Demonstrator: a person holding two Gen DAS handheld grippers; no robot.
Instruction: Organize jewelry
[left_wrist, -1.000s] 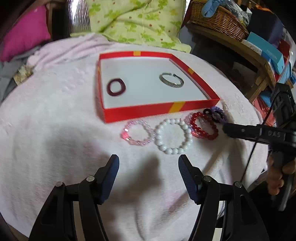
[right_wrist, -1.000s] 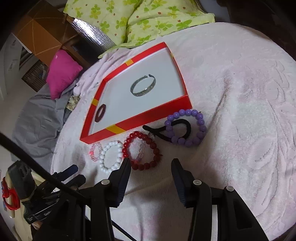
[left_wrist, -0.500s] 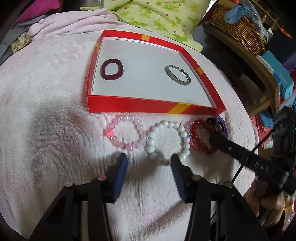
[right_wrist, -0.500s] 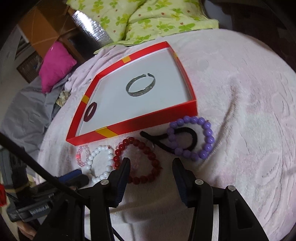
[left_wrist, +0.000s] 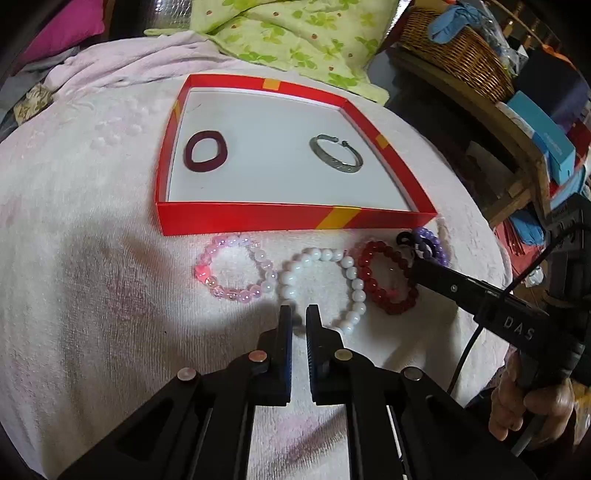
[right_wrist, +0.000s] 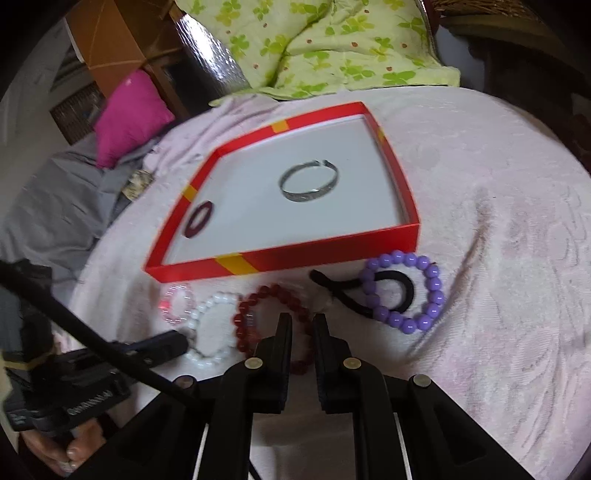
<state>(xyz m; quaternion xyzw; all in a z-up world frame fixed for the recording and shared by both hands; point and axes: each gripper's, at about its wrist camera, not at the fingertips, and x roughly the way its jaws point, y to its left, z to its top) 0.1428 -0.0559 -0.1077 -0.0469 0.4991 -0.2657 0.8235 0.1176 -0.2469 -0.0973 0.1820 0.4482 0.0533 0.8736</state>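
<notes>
A red tray (left_wrist: 288, 218) (right_wrist: 295, 254) on the pink blanket holds a dark red ring (left_wrist: 205, 150) (right_wrist: 198, 218) and a silver bangle (left_wrist: 335, 158) (right_wrist: 309, 181). In front of it lie a pink bead bracelet (left_wrist: 236, 271) (right_wrist: 177, 304), a white one (left_wrist: 325, 288) (right_wrist: 212, 328), a dark red one (left_wrist: 388, 280) (right_wrist: 266, 321), a purple one (right_wrist: 406, 291) (left_wrist: 430, 240) and a black hair tie (right_wrist: 369, 291). My left gripper (left_wrist: 298, 314) is shut on the white bracelet's near edge. My right gripper (right_wrist: 302, 325) is shut on the dark red bracelet.
A green floral pillow (left_wrist: 288, 33) (right_wrist: 314, 40) lies behind the tray. A wicker basket (left_wrist: 454, 44) and boxes sit on a wooden shelf at the right. A magenta cushion (right_wrist: 129, 114) lies at the left. The blanket's edge drops off at the right.
Both grippers have moved forward and closed, the left on the white bracelet and the right on the dark red bracelet.
</notes>
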